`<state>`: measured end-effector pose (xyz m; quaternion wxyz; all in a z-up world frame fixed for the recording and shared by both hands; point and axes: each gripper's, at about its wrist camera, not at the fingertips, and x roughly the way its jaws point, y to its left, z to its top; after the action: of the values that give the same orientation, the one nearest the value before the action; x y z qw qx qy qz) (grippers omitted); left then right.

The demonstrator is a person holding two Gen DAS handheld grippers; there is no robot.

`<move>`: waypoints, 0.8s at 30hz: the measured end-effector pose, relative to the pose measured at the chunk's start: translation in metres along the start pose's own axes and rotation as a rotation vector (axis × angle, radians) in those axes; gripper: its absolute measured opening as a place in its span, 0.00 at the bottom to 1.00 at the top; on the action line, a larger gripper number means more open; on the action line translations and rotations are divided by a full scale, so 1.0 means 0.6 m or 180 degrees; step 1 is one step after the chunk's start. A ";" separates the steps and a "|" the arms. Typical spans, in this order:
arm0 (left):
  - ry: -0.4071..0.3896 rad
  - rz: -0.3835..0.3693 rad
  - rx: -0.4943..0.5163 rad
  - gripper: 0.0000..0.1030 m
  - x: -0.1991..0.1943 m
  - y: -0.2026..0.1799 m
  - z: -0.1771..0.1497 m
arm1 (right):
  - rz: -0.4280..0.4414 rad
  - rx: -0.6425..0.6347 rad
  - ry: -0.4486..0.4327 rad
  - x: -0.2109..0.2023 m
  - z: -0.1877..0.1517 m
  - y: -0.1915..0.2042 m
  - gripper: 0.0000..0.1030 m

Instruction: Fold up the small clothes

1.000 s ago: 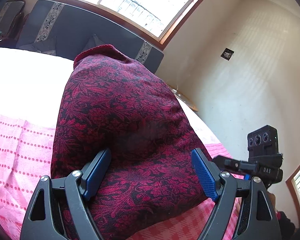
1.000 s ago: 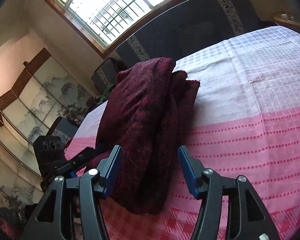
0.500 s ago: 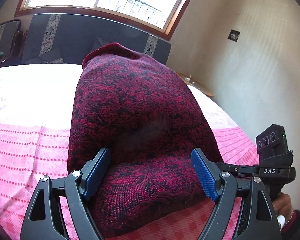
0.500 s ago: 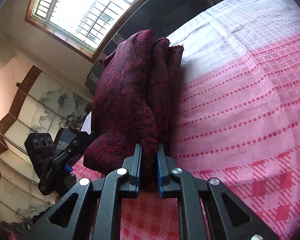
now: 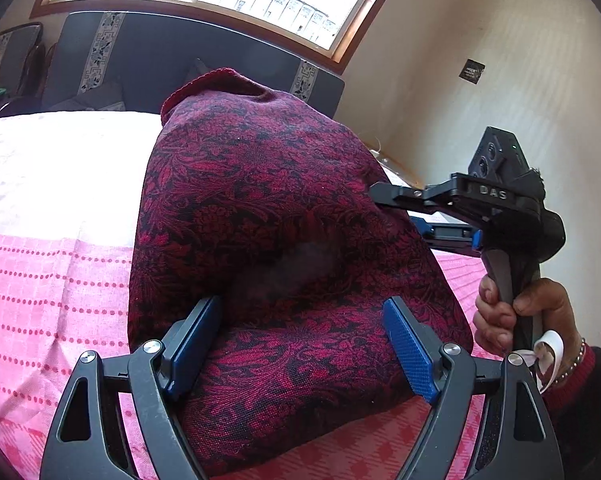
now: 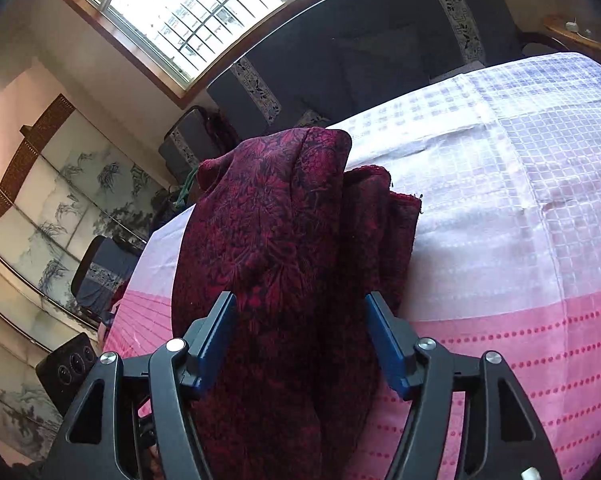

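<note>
Since the previous frame the right gripper has released its tight pinch: its fingers have just been opening and now stand apart, flanking the near end of the folded maroon floral garment; whether the pads press the cloth cannot be told. That gripper has also shifted and now reaches into the garment's right side as seen from the left wrist view. The left gripper has kept its place.

Left wrist view, near to far: the left fingers are spread wide with the garment bulging between them, the cloth touching or just beside both blue pads. Only this view shows the person's right hand on the handle of the right gripper, a beaded bracelet at the wrist, and the gripper's tips meeting the garment's right edge.

Right wrist view: only here do the stacked layers of the fold show edge-on, several thicknesses side by side. The garment lies on the bed's pink and white checked cloth, its near end over the pink band and its far end on the white part. Beyond stand a dark sofa, a barred window and a painted folding screen.
</note>
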<state>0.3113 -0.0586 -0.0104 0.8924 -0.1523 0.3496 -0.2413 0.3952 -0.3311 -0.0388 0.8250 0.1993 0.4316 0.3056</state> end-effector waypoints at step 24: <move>0.0039 0.0230 0.0172 0.80 0.008 -0.027 0.000 | -0.0193 0.0209 -0.0556 -0.001 -0.071 -0.039 0.14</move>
<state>0.3090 -0.0745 -0.0059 0.9021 -0.1139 0.3537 -0.2192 0.3669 -0.3461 -0.0756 0.8614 0.2391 0.3736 0.2476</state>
